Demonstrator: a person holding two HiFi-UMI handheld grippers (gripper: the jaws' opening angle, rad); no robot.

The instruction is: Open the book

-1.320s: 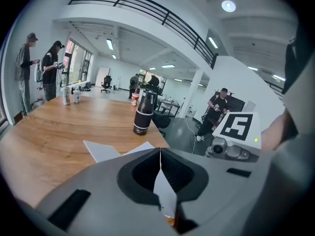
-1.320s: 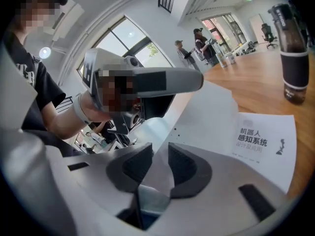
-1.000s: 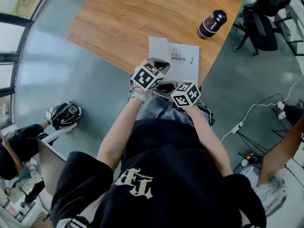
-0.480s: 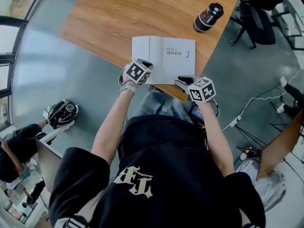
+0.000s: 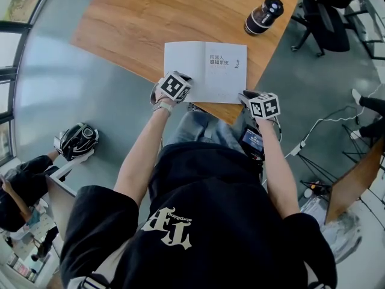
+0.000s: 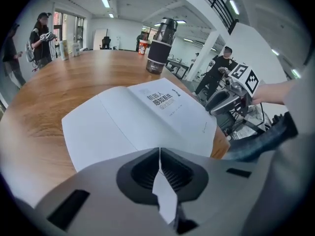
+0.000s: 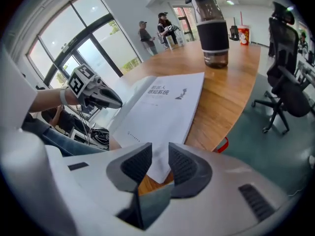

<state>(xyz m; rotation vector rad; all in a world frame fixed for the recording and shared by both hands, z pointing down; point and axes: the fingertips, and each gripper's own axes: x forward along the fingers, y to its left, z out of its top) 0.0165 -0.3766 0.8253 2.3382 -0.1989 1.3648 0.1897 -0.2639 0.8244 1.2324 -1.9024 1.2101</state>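
While our left claw [image 6: 159,156] clamps a leaf of the open book [image 5: 204,65] on the bench [image 5: 132,23], our right claw [image 7: 160,157] hangs open.

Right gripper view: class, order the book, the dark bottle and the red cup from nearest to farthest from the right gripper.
1. Book, right at the jaws, lower centre.
2. Dark bottle, beyond the book, upper centre.
3. Red cup, behind the bottle, upper right.

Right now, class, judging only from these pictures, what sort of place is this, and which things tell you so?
Probably an open-plan office or lab: a long wooden table, a black swivel office chair, large windows and ceiling strip lights.
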